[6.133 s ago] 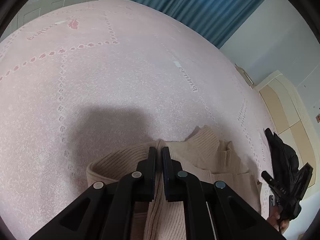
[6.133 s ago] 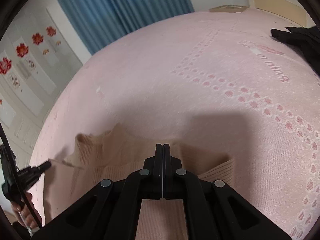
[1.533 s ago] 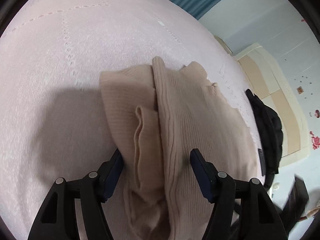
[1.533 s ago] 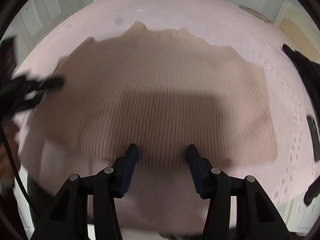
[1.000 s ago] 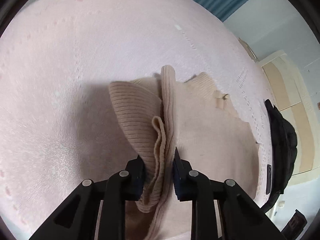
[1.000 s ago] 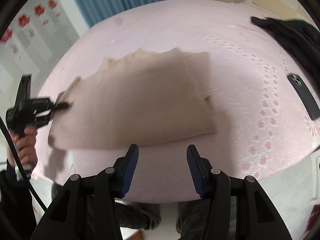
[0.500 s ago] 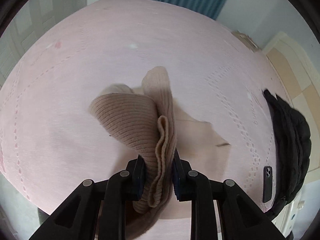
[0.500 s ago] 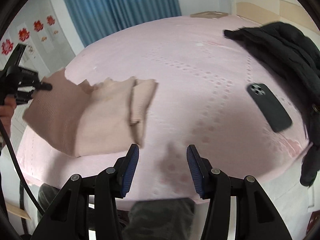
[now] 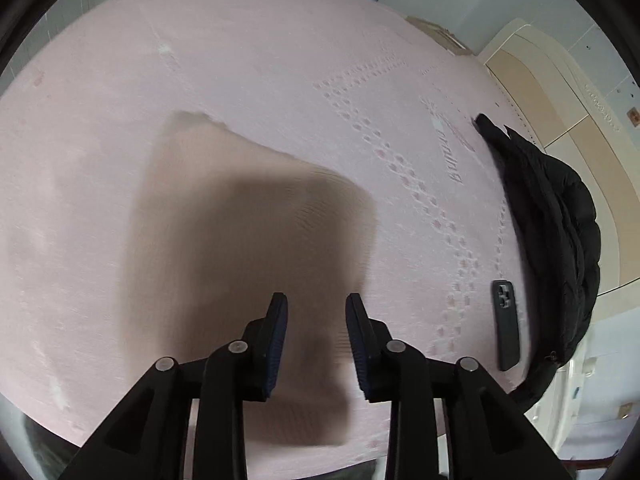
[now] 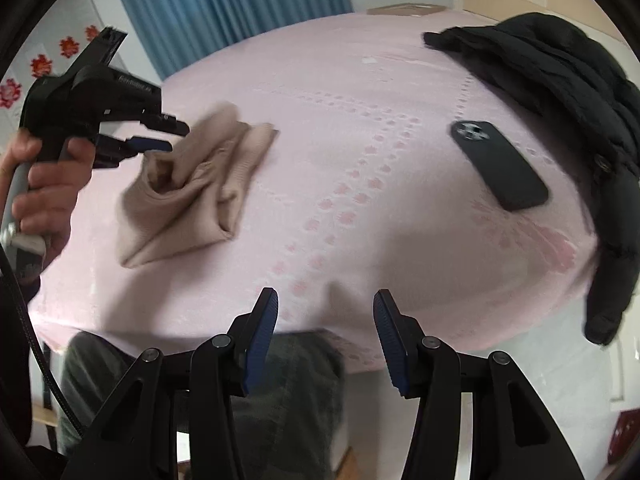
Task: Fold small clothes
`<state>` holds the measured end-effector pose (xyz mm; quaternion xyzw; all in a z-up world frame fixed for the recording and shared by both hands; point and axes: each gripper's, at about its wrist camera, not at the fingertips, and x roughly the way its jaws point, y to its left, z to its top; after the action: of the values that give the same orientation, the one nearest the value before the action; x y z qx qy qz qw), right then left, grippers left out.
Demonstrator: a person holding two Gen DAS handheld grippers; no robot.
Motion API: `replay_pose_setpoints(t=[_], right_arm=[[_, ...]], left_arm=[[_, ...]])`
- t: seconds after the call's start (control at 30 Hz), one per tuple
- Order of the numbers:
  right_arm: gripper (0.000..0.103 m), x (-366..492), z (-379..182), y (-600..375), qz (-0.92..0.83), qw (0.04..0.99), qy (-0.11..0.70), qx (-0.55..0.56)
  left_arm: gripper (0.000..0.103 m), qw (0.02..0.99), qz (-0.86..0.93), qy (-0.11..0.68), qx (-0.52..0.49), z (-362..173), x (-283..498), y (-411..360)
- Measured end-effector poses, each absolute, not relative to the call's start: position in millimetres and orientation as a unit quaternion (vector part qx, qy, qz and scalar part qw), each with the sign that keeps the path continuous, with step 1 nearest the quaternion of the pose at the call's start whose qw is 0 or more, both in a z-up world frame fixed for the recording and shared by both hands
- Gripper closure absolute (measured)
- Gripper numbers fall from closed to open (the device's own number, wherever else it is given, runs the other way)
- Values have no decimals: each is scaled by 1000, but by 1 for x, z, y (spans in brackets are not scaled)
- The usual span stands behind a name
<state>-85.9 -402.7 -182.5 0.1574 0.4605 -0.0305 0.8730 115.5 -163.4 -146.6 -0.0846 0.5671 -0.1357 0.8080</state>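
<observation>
My left gripper is opening; half a second ago its pads pinched a bunched edge of the beige ribbed sweater, and now nothing sits between them. From the right wrist view the tips hang just beside the garment's upper fold, apart from it. My right gripper stands half open and empty over the near edge of the pink bed, as it was a second ago. The sweater now lies doubled over near that edge, somewhat lumpy. I judge this fold delivered; smoothing or another fold remains. A dark phone and black jacket lie well apart.
</observation>
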Motion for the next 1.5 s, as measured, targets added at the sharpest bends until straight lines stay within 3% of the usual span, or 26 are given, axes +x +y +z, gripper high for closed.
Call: replay_pose_setpoints(t=[0.2, 0.33, 0.5, 0.57, 0.6, 0.73, 0.83, 0.97, 1.13, 1.3, 1.4, 1.5], right_arm=[[53, -35, -166, -371, 53, 893, 405, 191], [47, 11, -159, -344, 99, 896, 379, 211], [46, 72, -189, -326, 70, 871, 423, 239], [56, 92, -207, -324, 56, 856, 452, 245], [85, 99, -213, -324, 71, 849, 457, 256], [89, 80, -190, -336, 121, 884, 374, 252], [89, 64, -196, -356, 101, 883, 363, 281], [85, 69, -233, -355, 50, 870, 432, 231], [65, 62, -208, -351, 36, 886, 407, 220], [65, 95, -210, -350, 9, 878, 418, 232], [92, 111, -211, -348, 25, 876, 435, 207], [94, 93, -183, -357, 69, 916, 340, 202]], left_arm=[[71, 822, -72, 563, -51, -151, 101, -88], [71, 817, -67, 569, -66, -164, 92, -50], [71, 810, -84, 575, -78, -183, 88, -35], [71, 807, -91, 577, -87, -189, 89, -31], [71, 806, -94, 577, -93, -191, 90, -28], [71, 804, -108, 575, -108, -197, 91, -29], [71, 803, -121, 573, -110, -200, 93, -34], [71, 796, -134, 580, -107, -207, 98, -44], [71, 804, -141, 571, -91, -210, 95, -45], [71, 793, -146, 580, -113, -217, 95, -44], [71, 794, -146, 580, -108, -216, 93, -44], [71, 793, -148, 580, -113, -215, 92, -43]])
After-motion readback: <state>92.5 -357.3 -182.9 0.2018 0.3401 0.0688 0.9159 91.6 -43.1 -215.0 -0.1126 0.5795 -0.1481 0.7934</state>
